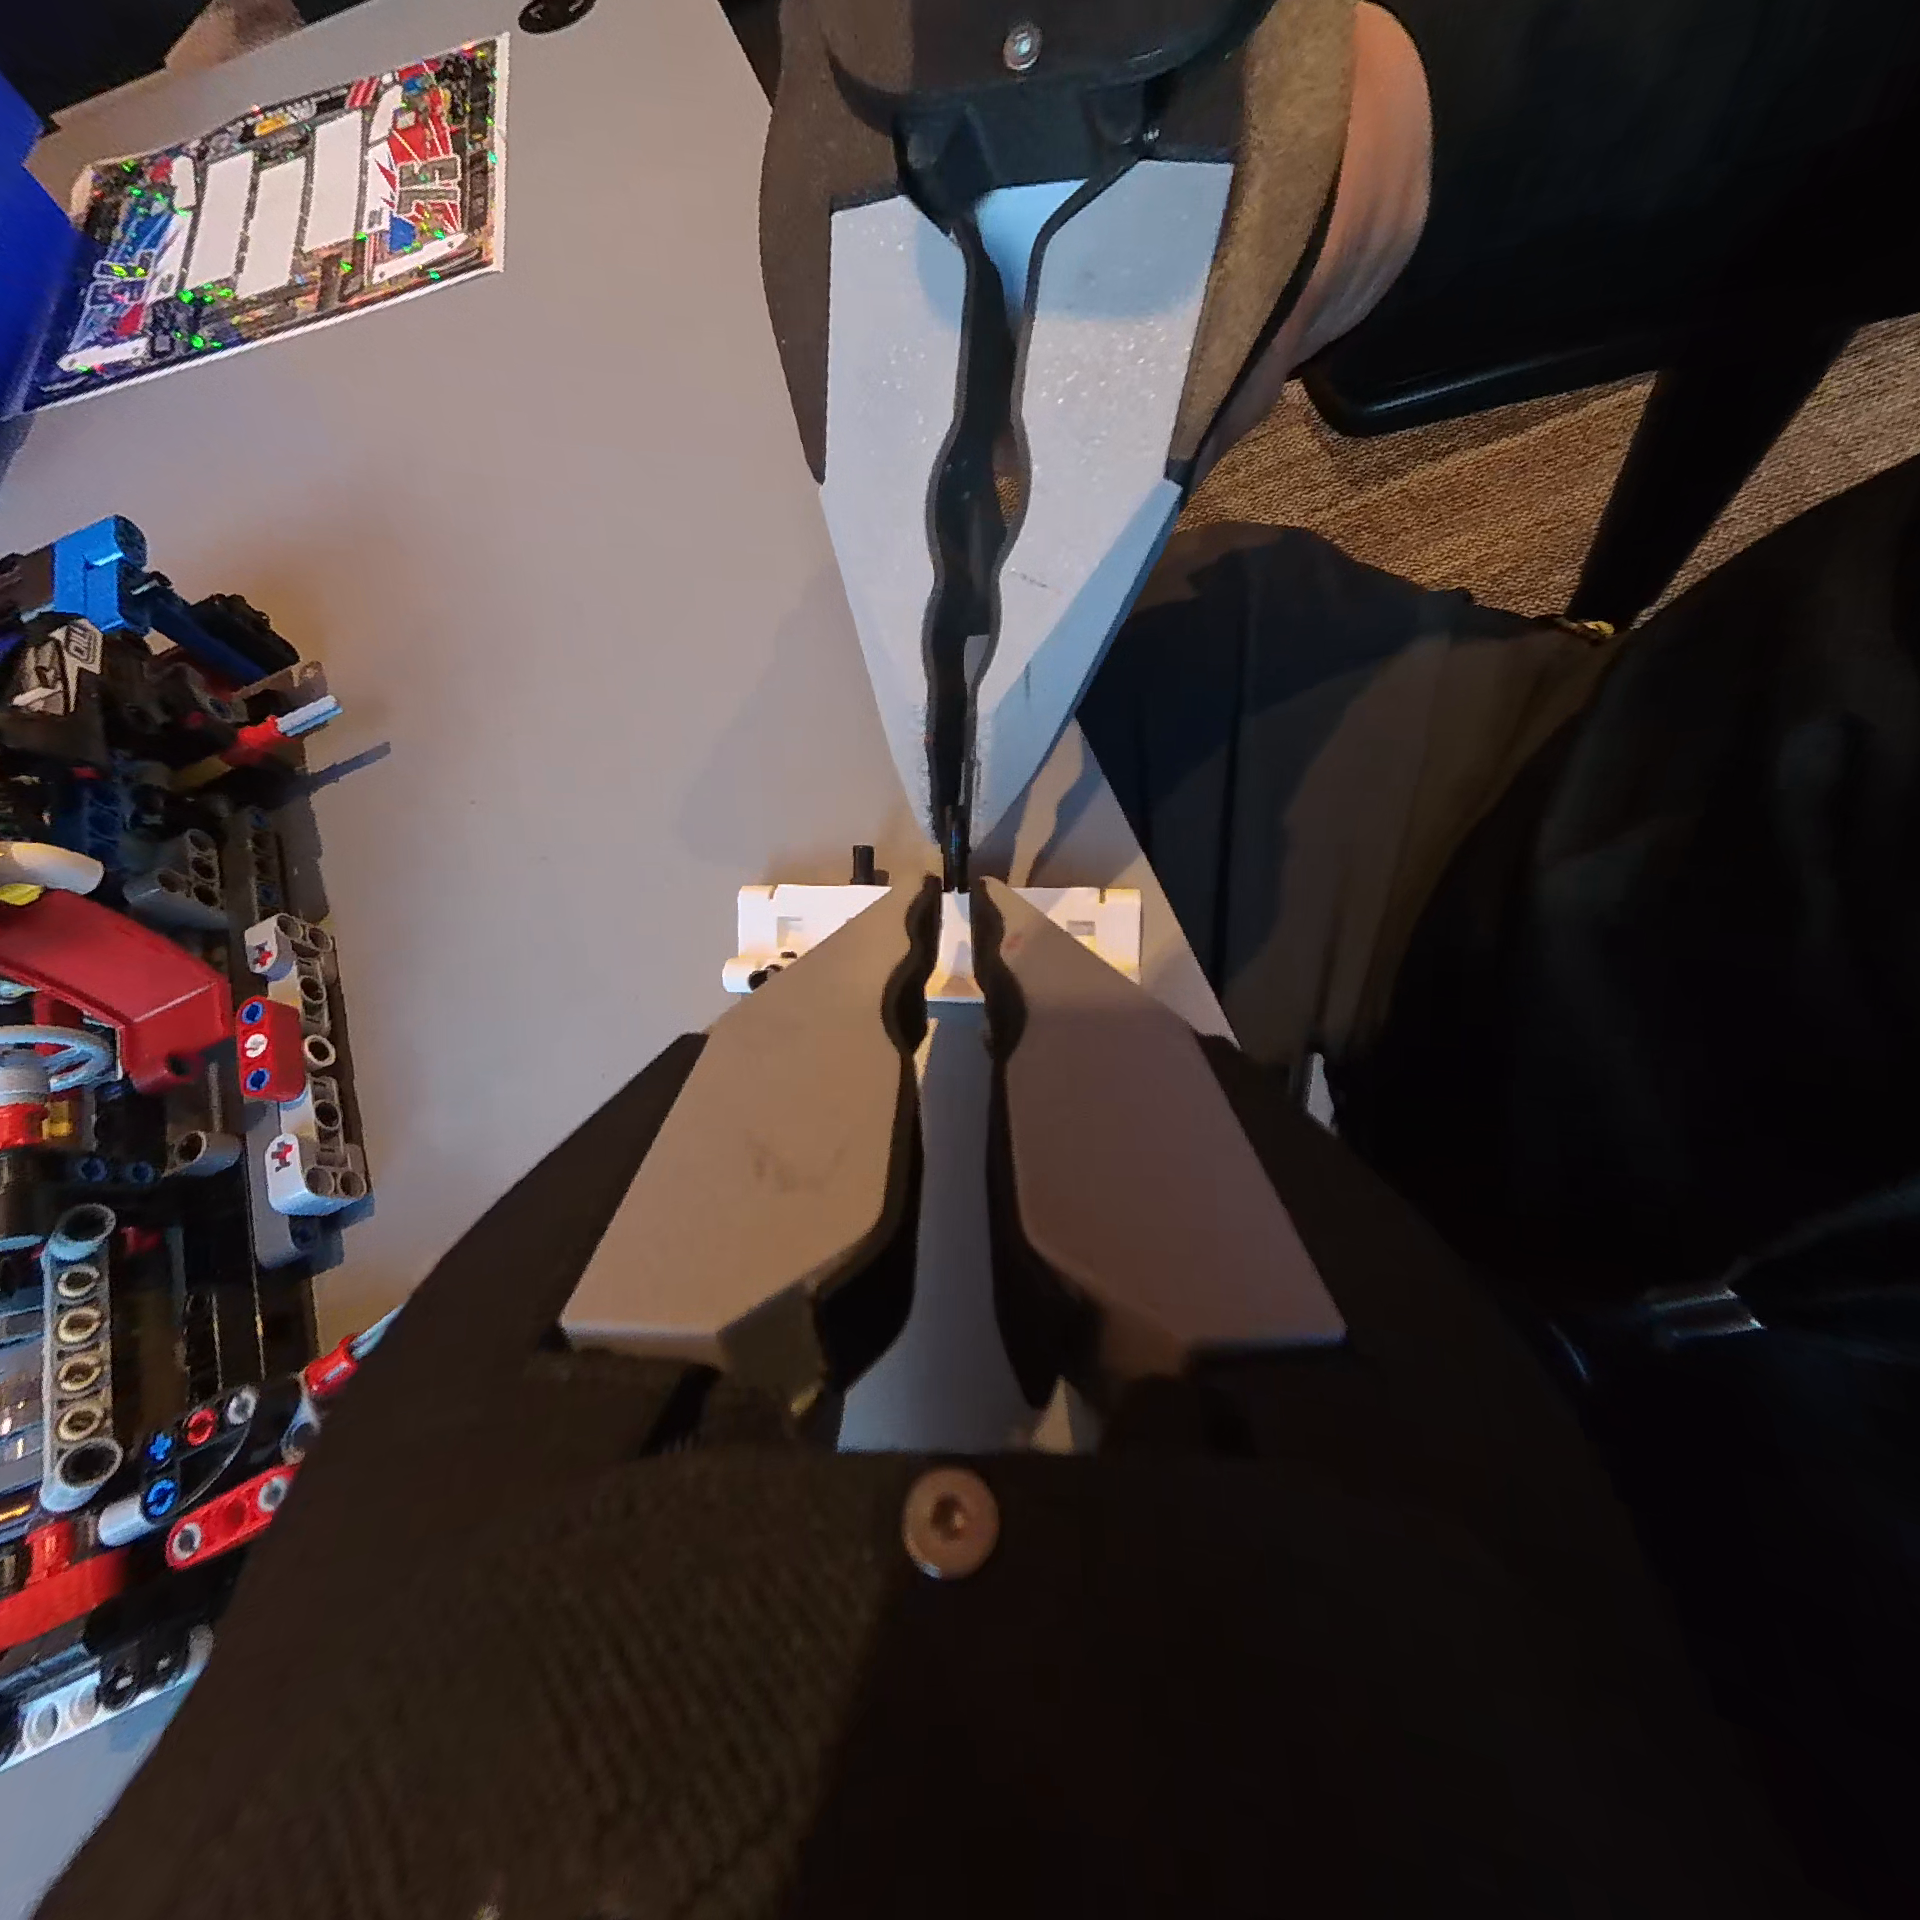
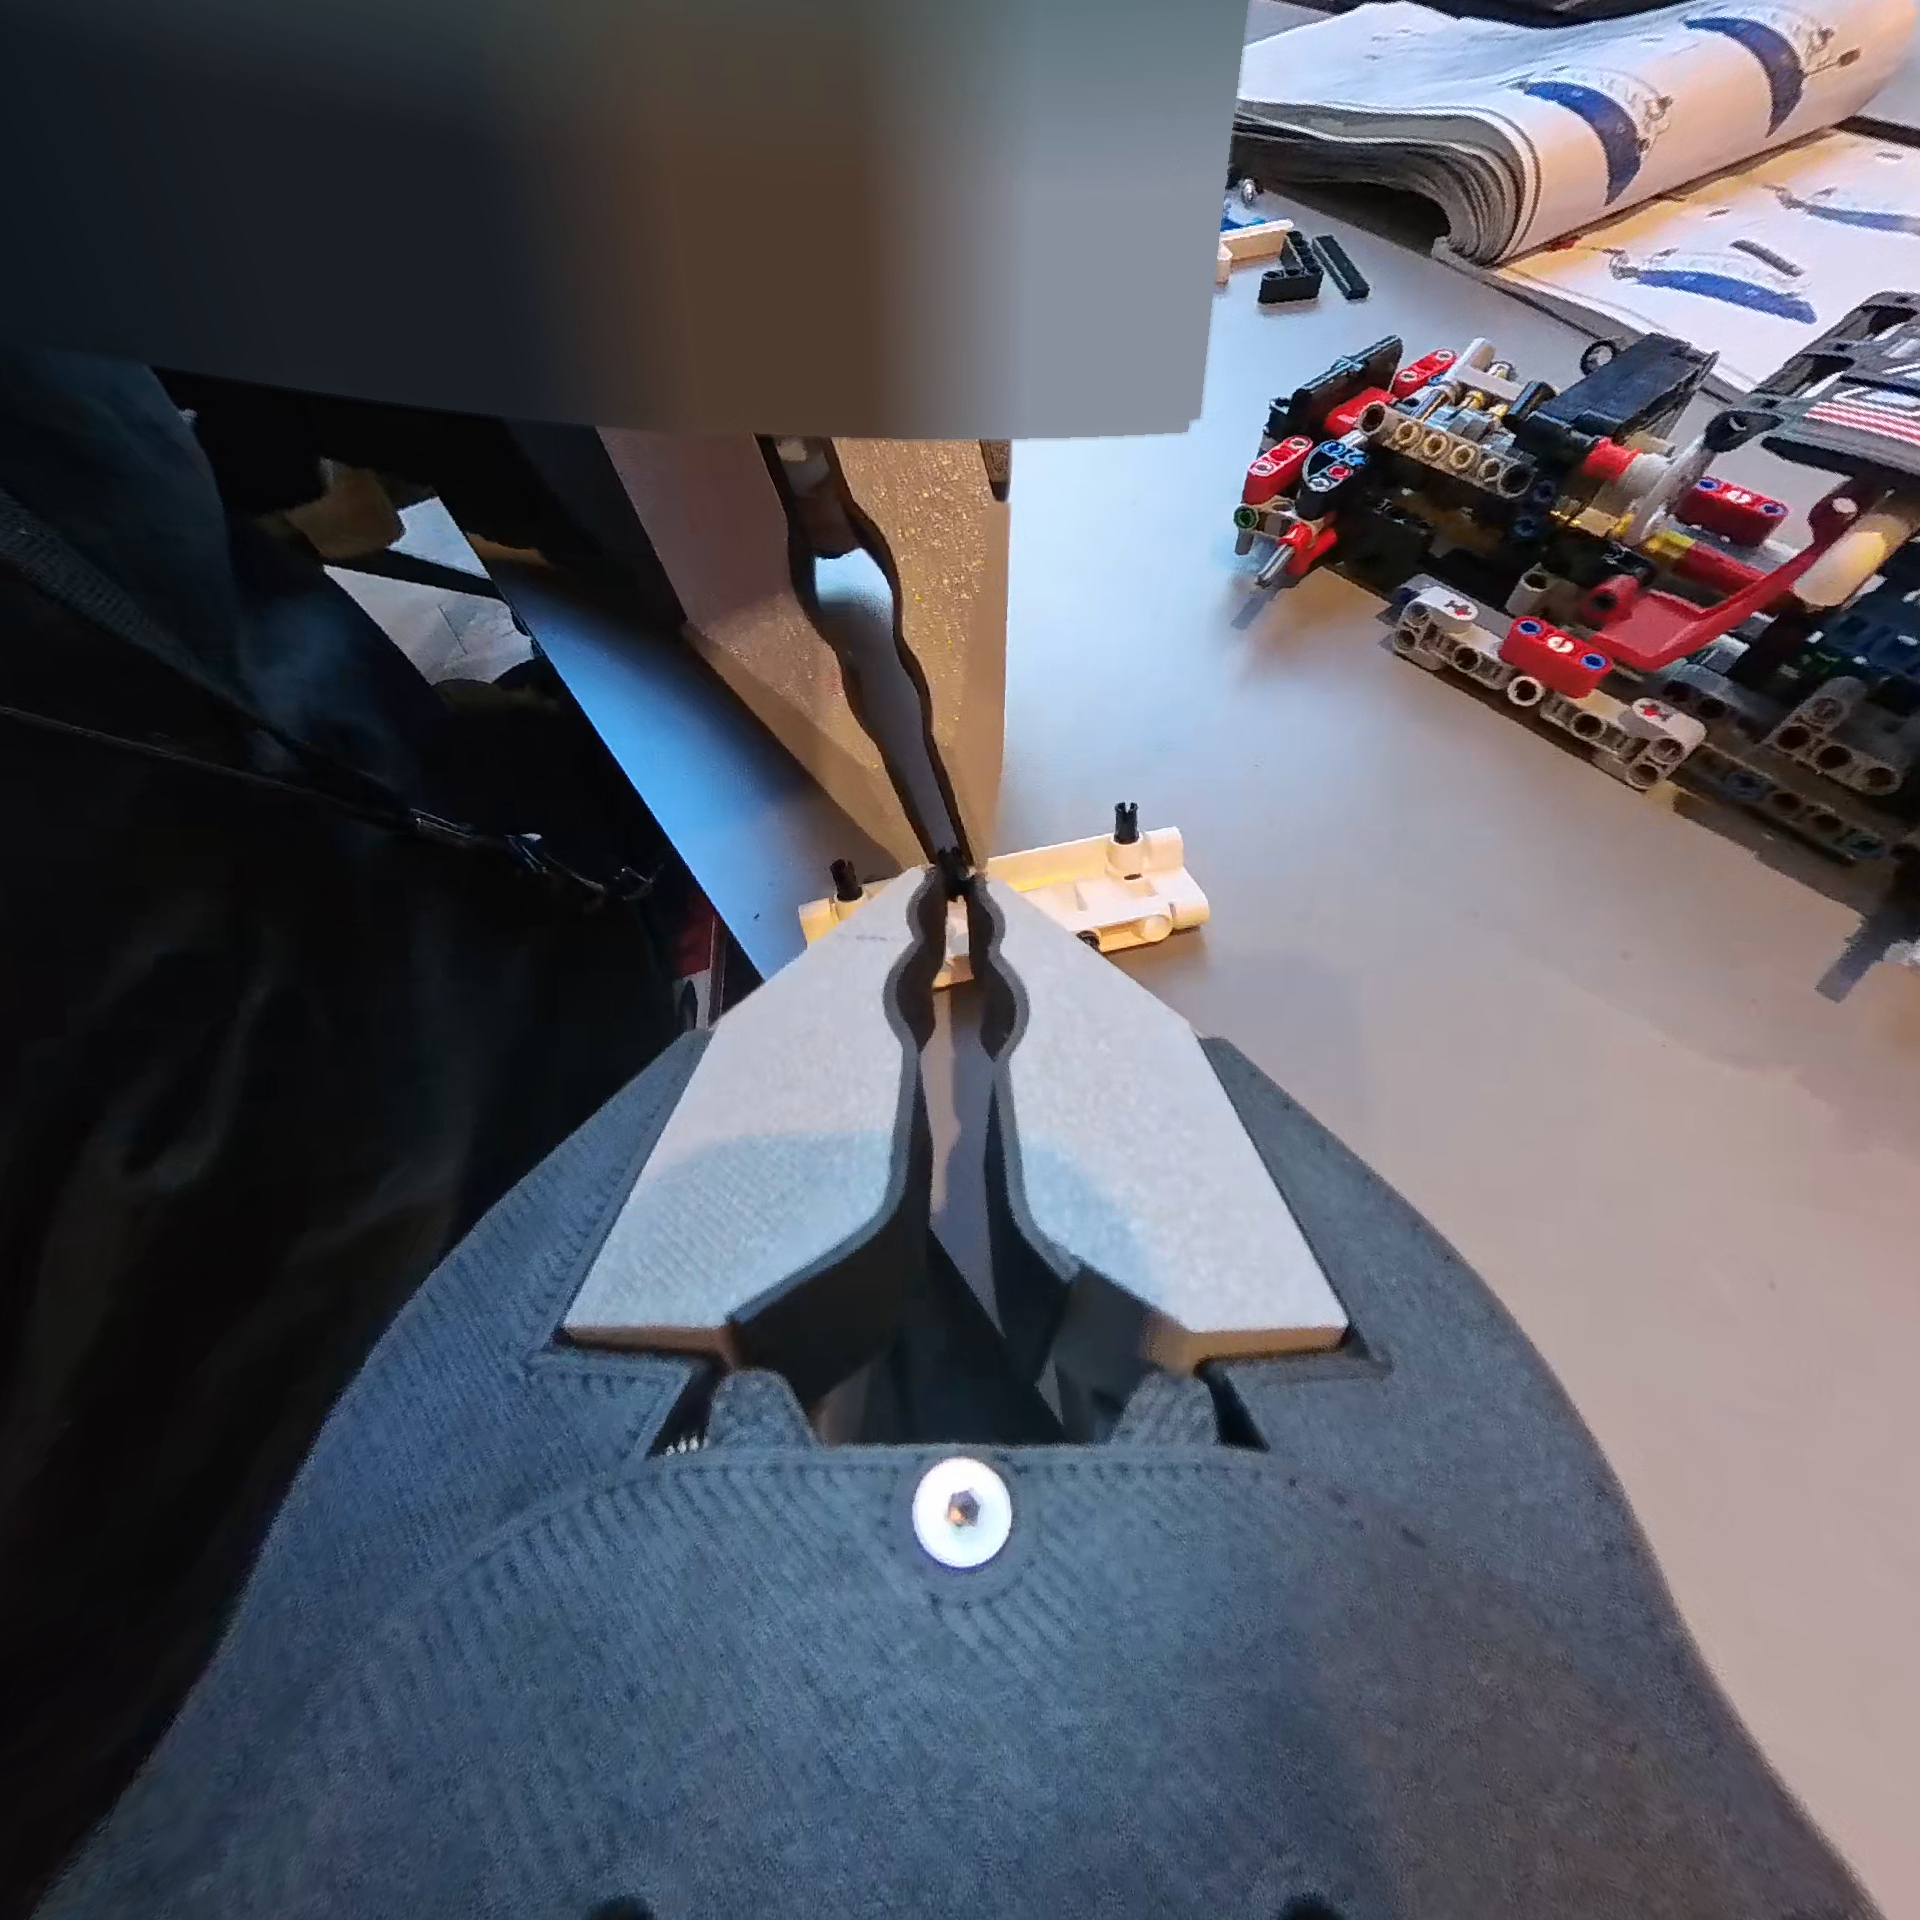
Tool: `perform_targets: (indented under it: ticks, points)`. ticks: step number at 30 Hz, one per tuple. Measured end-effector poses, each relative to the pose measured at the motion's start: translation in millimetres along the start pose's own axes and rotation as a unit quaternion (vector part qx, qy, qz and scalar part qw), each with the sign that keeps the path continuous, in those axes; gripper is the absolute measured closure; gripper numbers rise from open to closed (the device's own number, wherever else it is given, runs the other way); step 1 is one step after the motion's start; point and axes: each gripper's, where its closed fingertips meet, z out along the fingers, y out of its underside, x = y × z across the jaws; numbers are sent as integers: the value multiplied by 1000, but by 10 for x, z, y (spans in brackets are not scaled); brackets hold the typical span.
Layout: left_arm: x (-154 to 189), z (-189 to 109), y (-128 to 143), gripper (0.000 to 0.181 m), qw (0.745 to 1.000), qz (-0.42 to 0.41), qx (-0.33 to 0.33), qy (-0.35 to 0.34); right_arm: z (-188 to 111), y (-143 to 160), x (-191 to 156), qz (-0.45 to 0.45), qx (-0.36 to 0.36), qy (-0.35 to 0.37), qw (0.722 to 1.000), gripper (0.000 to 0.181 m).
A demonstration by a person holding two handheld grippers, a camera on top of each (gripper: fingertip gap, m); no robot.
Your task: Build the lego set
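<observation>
two black pins (image 2: 1122, 818) only rightward.

1. White lego panel (image 2: 1101, 894): 1, at 12 o'clock of the right gripper tips.
2. Black pins (image 2: 1123, 817) upright on it: 3 seen.
3. Part-built lego car (image 2: 1621, 582): 1, approx 2 o'clock.
4. Sticker sheet (image 1: 291, 208): 1, 11 o'clock in left wrist view.
5. Instruction booklet (image 2: 1558, 125): 1, 1 o'clock.

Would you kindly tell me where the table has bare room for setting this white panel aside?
Bare table lies between the sticker sheet, the car build and the white panel. It is crowded by the build and toward the manual.
</observation>
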Motion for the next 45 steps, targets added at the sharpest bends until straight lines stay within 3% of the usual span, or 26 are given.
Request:
perform_targets:
  ticks: [15,31,34,45]
  points:
    - [-9,0,47,180,997,55,-29,-37,39,27,-15,-28,-10,11,1000,180]
    - [11,56,136,180,997,57,-52,-32,82,115,-18,-42,-35,23,998,180]
    - [-4,74,133,180,998,32,-46,-20,79,120,5,-10,-31,17,999,180]
    - [-261,-49,-20,180,968,166,-44,-181,-22,-84,103,132,52,-22,990,168]
